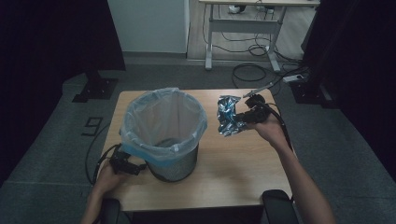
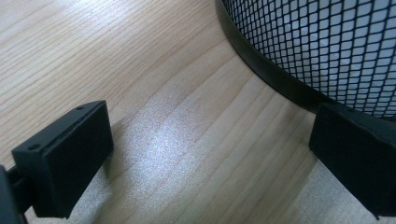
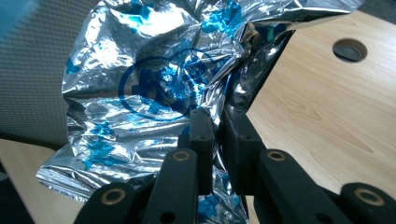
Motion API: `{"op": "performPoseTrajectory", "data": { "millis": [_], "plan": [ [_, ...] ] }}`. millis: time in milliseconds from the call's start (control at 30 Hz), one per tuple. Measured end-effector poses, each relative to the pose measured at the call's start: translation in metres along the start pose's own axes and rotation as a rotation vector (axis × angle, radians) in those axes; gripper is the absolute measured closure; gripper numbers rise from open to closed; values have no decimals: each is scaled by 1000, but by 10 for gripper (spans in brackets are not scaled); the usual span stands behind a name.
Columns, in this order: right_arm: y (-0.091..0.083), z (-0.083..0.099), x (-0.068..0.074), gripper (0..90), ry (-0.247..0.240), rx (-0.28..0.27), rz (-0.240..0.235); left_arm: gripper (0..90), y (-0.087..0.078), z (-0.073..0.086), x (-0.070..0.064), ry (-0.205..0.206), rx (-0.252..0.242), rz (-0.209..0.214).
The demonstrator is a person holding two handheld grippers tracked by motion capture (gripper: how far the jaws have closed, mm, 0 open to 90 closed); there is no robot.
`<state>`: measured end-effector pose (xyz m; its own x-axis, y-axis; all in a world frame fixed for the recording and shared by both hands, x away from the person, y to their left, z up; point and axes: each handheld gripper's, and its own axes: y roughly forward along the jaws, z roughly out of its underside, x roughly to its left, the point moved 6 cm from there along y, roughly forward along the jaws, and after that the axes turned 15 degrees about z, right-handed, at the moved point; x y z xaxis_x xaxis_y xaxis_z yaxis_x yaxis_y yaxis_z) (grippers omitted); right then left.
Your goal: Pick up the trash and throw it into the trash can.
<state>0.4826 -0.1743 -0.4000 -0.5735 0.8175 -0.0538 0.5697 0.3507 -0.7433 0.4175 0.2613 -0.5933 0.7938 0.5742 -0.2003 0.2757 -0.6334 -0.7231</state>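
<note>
Dim up top: the high view is dark and grainy, black curtains swallowing both sides, the bench [image 1: 224, 158] lit softly from above. Left gripper view is brighter, with a pale sheen across the wood between the jaws and soft shadow under the mesh bin [image 2: 327, 42]. Right gripper view catches hard glare off the crinkled foil wrapper [image 3: 140, 88], and the near claw [image 3: 215, 140] is slightly soft.

Light wooden table [image 1: 233, 163], grain visible, standing on grey carpet [image 1: 56, 154]. Round cable hole [image 3: 350, 49] near the far right corner. Left of centre, resting directly on top: black mesh wastebasket [image 1: 175, 163] lined with a pale blue plastic bag [image 1: 163, 116]. Near edge bare.
</note>
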Motion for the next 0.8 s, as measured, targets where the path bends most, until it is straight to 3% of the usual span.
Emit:
{"op": "performPoseTrajectory", "data": {
  "millis": [467, 800],
  "plan": [
    [-34, -37, 8, 816, -31, -26, -25, 0, 0, 0, 0, -1, 1, 1],
    [-57, -66, 24, 815, -54, -76, -77, 0, 0, 0, 0, -1, 1, 1]
  ]
}}
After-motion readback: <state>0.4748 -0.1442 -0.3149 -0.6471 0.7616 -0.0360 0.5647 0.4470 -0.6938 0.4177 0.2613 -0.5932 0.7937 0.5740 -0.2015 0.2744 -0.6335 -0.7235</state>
